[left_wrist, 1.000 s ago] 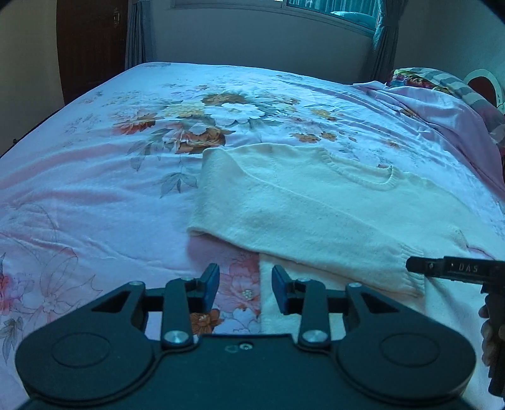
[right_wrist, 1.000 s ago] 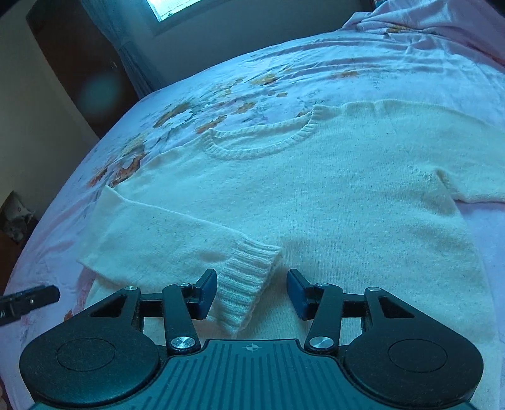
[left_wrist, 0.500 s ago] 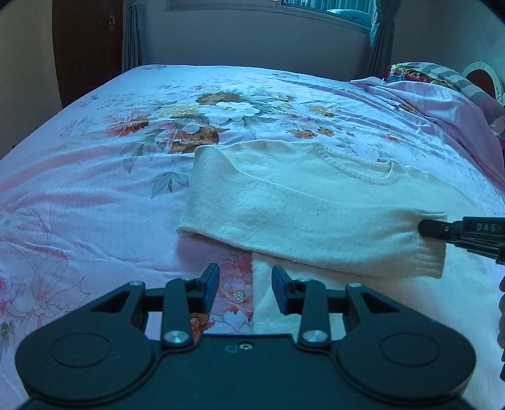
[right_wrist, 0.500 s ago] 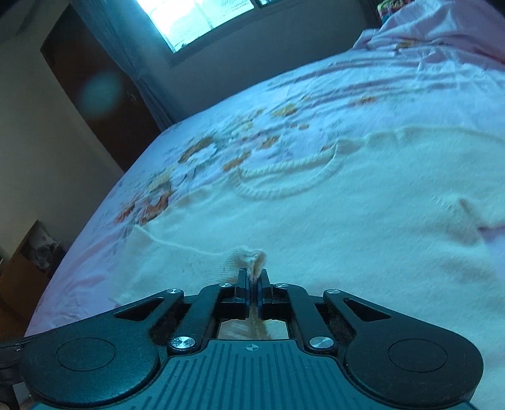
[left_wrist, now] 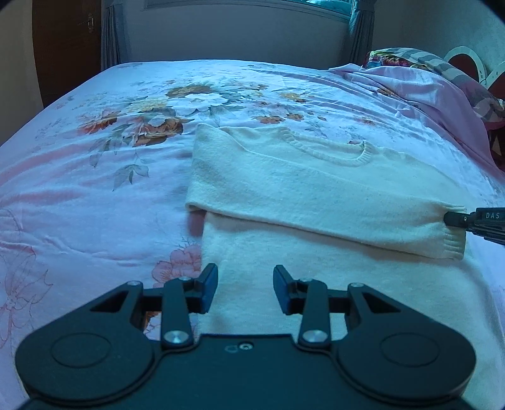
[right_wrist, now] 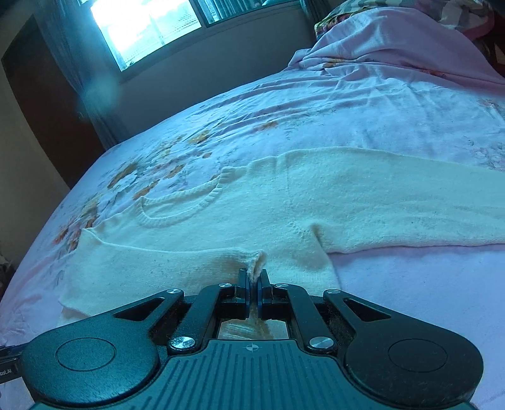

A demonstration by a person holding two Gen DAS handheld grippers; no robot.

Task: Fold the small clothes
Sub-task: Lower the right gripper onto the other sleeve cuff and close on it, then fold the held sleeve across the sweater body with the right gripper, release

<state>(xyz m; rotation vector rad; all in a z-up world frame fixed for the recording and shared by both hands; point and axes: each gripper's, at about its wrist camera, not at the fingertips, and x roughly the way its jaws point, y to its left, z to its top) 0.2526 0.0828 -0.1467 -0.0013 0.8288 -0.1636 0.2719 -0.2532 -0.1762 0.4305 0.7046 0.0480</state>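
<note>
Sweater [left_wrist: 315, 195] is cream knit, lying flat on the floral bedspread [left_wrist: 94, 189], filling the middle and the 3 o'clock side of the left wrist view. Its ribbed neckline [left_wrist: 328, 151] sits up around 1 o'clock. One sleeve [left_wrist: 331, 217] is folded across the body, running from 9 o'clock over to 3 o'clock, ending in a ribbed cuff [left_wrist: 453, 246].

Left gripper [left_wrist: 245, 290] hangs at 6 o'clock over the sweater's near edge. Its jaws are partway apart and opening a bit, nothing pinched between them; one blue pad is right at the sweater's side edge next to a pink flower print, the other is over the knit. Can't tell whether the pads touch the fabric.

Right gripper [right_wrist: 252, 285] is clamped tight on a bunched bit of that cuff [right_wrist: 257, 261], with a little tuft of knit poking up between the pads. In the left view you can see its black tip [left_wrist: 473, 220] coming in from 3 o'clock, right at the cuff.

From the right wrist view the other sleeve [right_wrist: 410, 214] stretches out flat toward 3 o'clock, and a rumpled pink blanket [right_wrist: 394, 47] is heaped at about 1 o'clock. A bright window [right_wrist: 151, 28] sits at 11 o'clock.
</note>
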